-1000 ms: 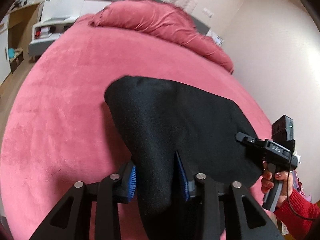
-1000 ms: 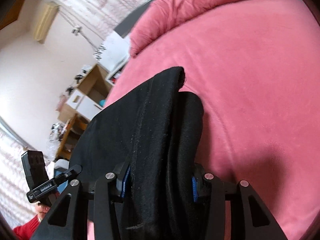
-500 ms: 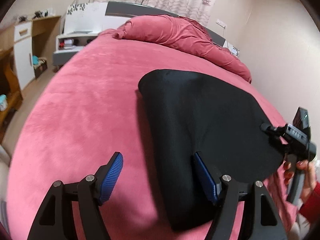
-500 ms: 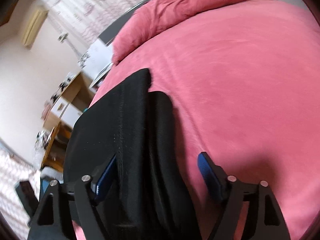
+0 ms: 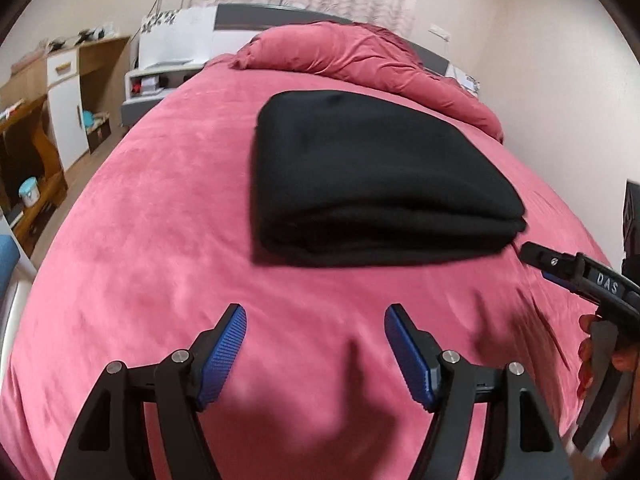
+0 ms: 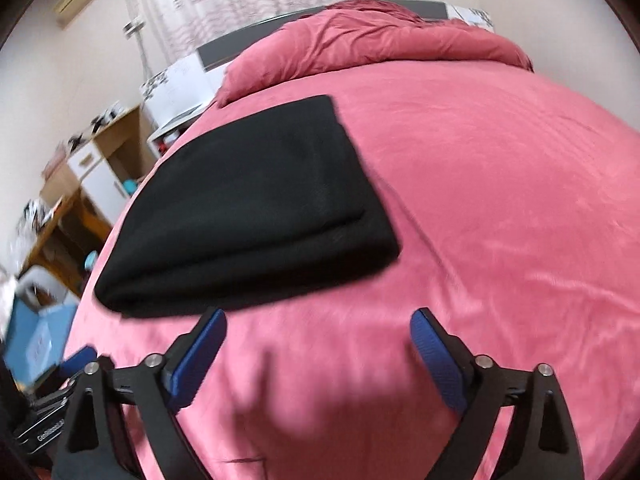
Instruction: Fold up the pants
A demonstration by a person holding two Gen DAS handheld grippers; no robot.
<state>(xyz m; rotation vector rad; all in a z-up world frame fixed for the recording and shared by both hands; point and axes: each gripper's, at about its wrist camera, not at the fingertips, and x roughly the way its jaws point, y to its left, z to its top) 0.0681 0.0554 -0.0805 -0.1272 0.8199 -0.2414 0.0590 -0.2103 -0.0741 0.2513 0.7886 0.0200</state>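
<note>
The black pants lie folded into a thick flat rectangle on the pink bed cover, with the stacked fold edges facing me. My left gripper stands open over bare cover, short of the pants' near edge, with nothing between its blue pads. In the right wrist view the pants lie up and to the left. My right gripper is opening, its jaws wide and holding nothing, and its left fingertip is just at the pants' near edge. A hand holds the right gripper's handle at the left wrist view's right edge.
A bunched pink duvet lies along the head of the bed. A white bedside unit and a wooden desk with a white cabinet stand left of the bed. A blue box sits on the floor. A wall runs close along the right.
Both grippers let go of the pants and opened wide. They drew back toward me, and the pants now lie flat on the bed ahead of them.
</note>
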